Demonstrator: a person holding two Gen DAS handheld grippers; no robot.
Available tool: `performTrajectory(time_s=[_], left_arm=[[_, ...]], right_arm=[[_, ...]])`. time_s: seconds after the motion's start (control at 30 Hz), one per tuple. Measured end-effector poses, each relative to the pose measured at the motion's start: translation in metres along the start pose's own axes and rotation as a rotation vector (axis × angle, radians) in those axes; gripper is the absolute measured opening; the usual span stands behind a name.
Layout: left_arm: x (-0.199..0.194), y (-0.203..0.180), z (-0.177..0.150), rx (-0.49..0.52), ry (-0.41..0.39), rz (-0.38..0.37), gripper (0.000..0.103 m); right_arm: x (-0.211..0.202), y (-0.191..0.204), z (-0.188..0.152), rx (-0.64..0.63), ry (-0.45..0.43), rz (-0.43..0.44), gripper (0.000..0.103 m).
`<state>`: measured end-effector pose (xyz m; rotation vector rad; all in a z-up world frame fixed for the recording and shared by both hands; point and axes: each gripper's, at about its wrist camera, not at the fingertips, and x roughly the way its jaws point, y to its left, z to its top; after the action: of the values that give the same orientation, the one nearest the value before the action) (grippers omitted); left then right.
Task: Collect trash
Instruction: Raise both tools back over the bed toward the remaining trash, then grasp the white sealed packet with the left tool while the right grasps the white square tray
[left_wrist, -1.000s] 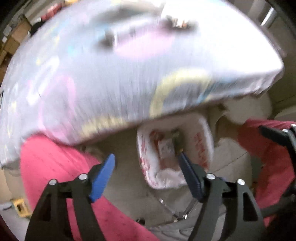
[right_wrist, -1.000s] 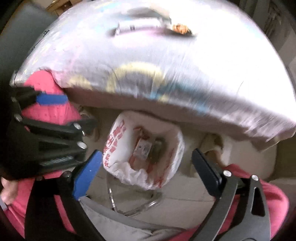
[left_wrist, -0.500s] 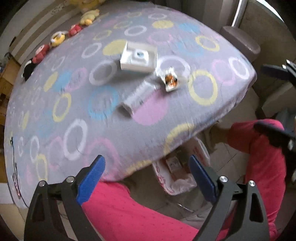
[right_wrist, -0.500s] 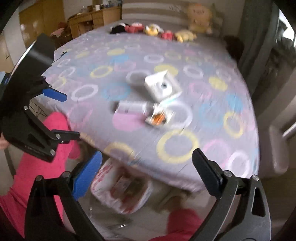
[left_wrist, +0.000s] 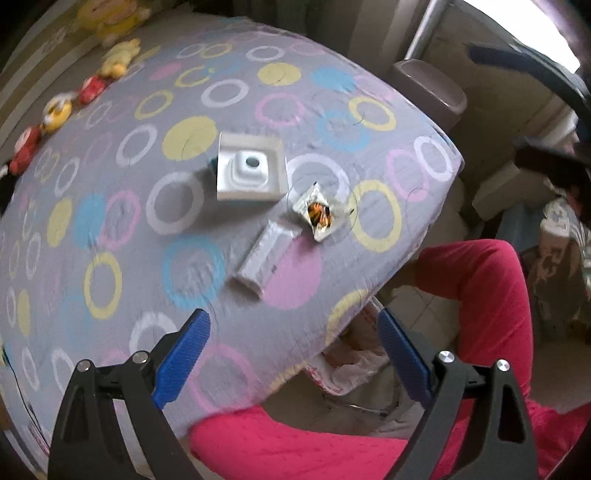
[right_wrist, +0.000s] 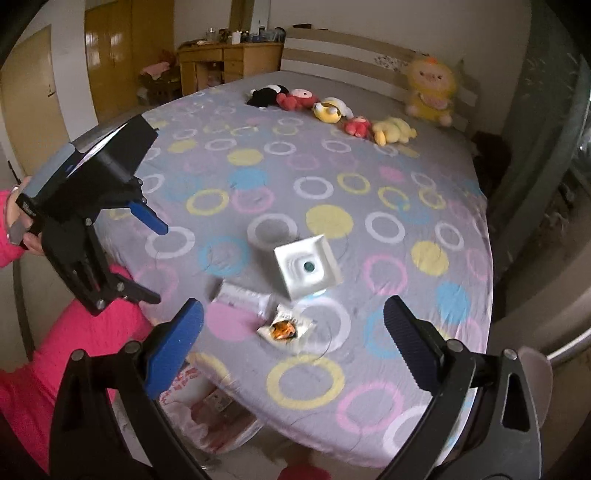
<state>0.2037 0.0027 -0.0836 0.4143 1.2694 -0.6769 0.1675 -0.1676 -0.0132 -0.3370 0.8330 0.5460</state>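
Three pieces of trash lie on the grey ring-patterned bed sheet (left_wrist: 110, 221): a white plastic tray insert (left_wrist: 251, 171) (right_wrist: 306, 267), a silver wrapped packet (left_wrist: 264, 256) (right_wrist: 243, 299), and a torn foil wrapper with orange bits (left_wrist: 317, 216) (right_wrist: 284, 328). A white bin bag with red print (right_wrist: 199, 410) (left_wrist: 351, 363) sits on the floor under the bed's edge, with trash in it. My left gripper (left_wrist: 291, 350) is open and empty above the bed edge; it also shows in the right wrist view (right_wrist: 147, 254). My right gripper (right_wrist: 291, 343) is open and empty above the foil wrapper.
Several plush toys (right_wrist: 332, 107) line the far side of the bed by the headboard. A wooden dresser (right_wrist: 229, 62) stands beyond. The person's pink-clad legs (left_wrist: 480, 295) are beside the bin bag. A grey stool (left_wrist: 432, 88) stands off the bed's right edge.
Both grippers have risen from looking down into the bin bag to looking over the bed top at the three pieces of trash. Both stayed open and empty.
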Motion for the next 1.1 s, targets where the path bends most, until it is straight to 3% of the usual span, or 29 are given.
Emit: performTrajectory(time_s=[0.2,0.5,0.53,0.6,0.83,1.1], left_arm=[[0.026,0.001,0.013,0.087,0.014,0.006,0.089],[0.09,0.012,0.019,0.104,0.067,-0.026,0.089],[0.097,0.015,0.02,0.1,0.067,-0.032,0.089],[0.106,0.019,0.019,0.096,0.067,-0.047,0.089],[0.135,0.038,0.021,0.049,0.077,-0.096,0.089],[0.163,0.044,0.022,0.052,0.119,-0.092,0.089]], right_arm=[[0.049,-0.013,0.015,0.021,0.068,0.038,0.095],[0.146,0.005,0.011,-0.033,0.212,0.096,0.094],[0.152,0.006,0.01,-0.034,0.223,0.099,0.093],[0.168,0.007,0.008,-0.035,0.256,0.114,0.081],[0.217,0.007,-0.001,-0.033,0.33,0.153,0.069],[0.253,0.005,-0.005,-0.026,0.381,0.173,0.062]])
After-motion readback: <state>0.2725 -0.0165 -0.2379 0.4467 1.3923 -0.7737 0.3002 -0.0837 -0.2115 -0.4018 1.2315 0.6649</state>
